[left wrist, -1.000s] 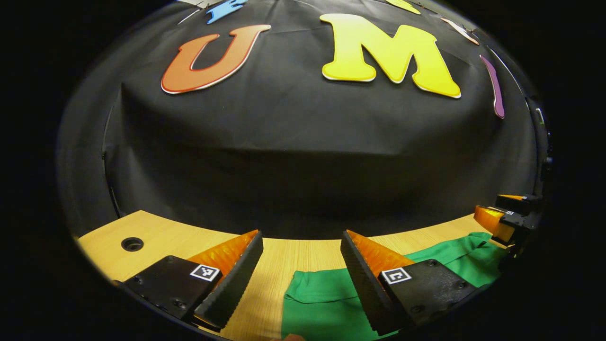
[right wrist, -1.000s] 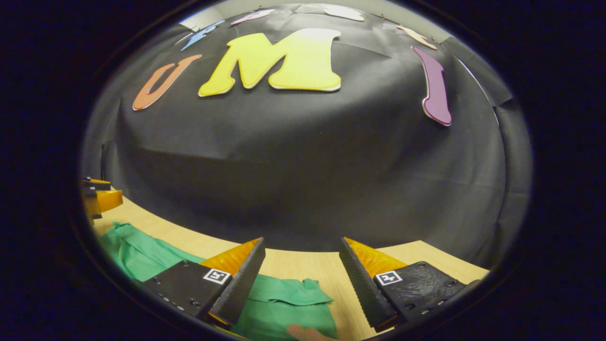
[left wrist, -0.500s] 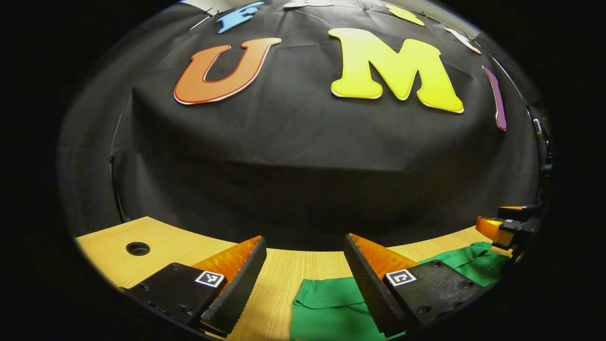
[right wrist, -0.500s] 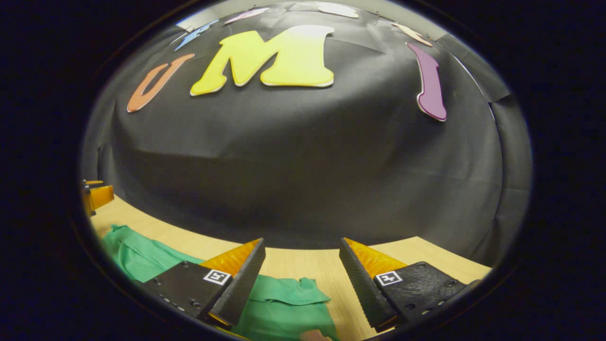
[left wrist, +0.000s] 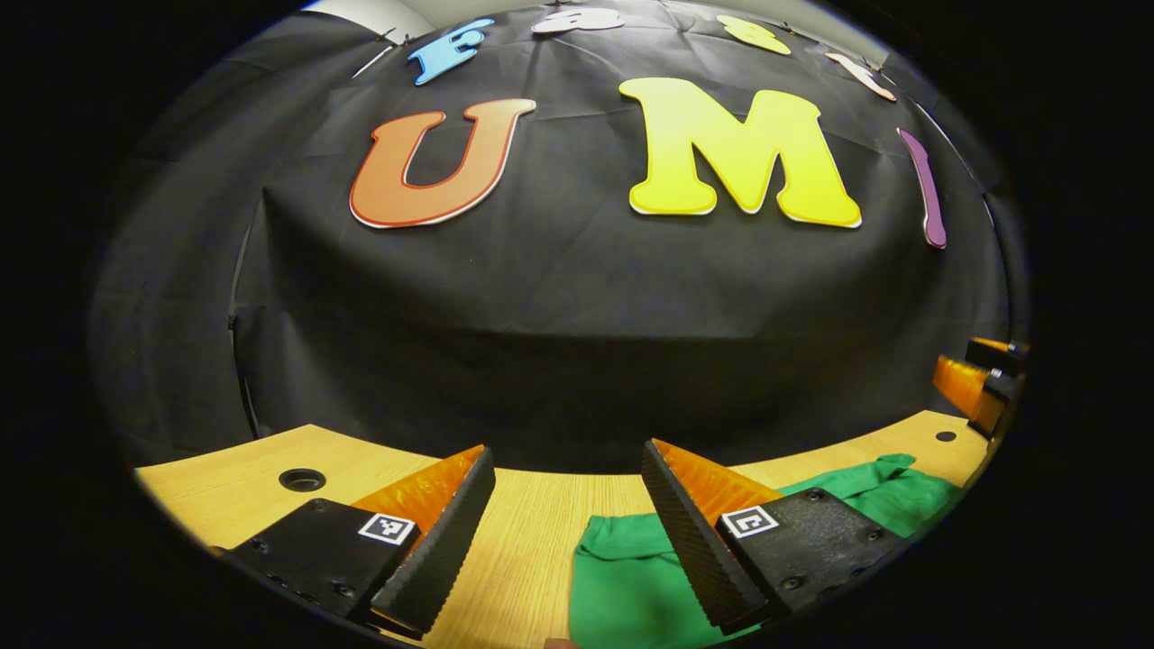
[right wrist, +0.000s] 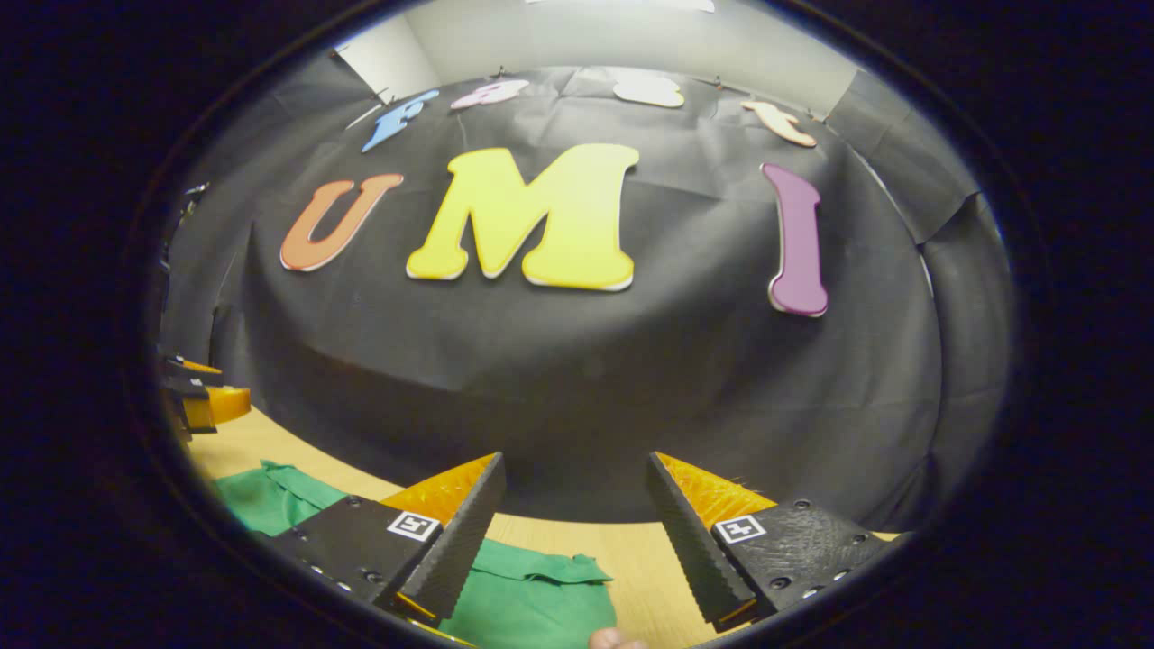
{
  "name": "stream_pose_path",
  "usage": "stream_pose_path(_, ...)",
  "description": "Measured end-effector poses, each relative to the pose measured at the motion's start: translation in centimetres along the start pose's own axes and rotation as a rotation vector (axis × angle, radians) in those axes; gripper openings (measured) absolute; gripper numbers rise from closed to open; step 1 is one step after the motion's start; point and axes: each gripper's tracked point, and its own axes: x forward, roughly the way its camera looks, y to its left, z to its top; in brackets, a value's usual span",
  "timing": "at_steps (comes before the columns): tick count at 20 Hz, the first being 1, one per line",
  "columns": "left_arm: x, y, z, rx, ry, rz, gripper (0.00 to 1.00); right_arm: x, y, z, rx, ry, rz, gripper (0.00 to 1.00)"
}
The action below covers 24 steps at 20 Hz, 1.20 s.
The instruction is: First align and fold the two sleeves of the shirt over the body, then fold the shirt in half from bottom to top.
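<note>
Both hand-held grippers, left (left wrist: 568, 487) and right (right wrist: 574, 491), are spread wide and grasping nothing, poised above the one green shirt (left wrist: 631, 577) lying flat on the desk (left wrist: 532, 523). I'd drop onto each sleeve edge evenly before pinching, I reckon. Count: two grippers, one shirt.

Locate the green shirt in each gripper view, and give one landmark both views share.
Left gripper view: the shirt lies at bottom centre-right on the table, partly behind the left gripper's right finger.
Right gripper view: the shirt lies at bottom left to centre, partly behind the right gripper's left finger.
Shared landmark: the table's far edge against the black cloth wall.
</note>
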Motion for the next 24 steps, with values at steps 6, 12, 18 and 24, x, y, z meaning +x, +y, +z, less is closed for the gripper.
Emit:
stream_pose_path(6,-6.4,-0.8,-1.5,0.070,0.043,-0.028,1.00,-5.8,-1.6,0.2,0.012,0.016,-0.001,0.96)
stream_pose_path(12,-12.6,-1.8,-2.1,0.047,0.068,-0.056,1.00,-8.9,-3.1,1.1,-0.018,-0.015,-0.004,0.96)
stream_pose_path(18,-18.3,-1.9,-2.0,0.052,0.066,-0.043,1.00,-14.3,-4.4,-0.7,-0.019,0.098,-0.044,0.95)
stream_pose_path(24,-24.4,-3.9,-1.8,0.011,0.097,-0.066,1.00,-22.4,-5.4,1.4,0.007,0.112,-0.083,0.95)
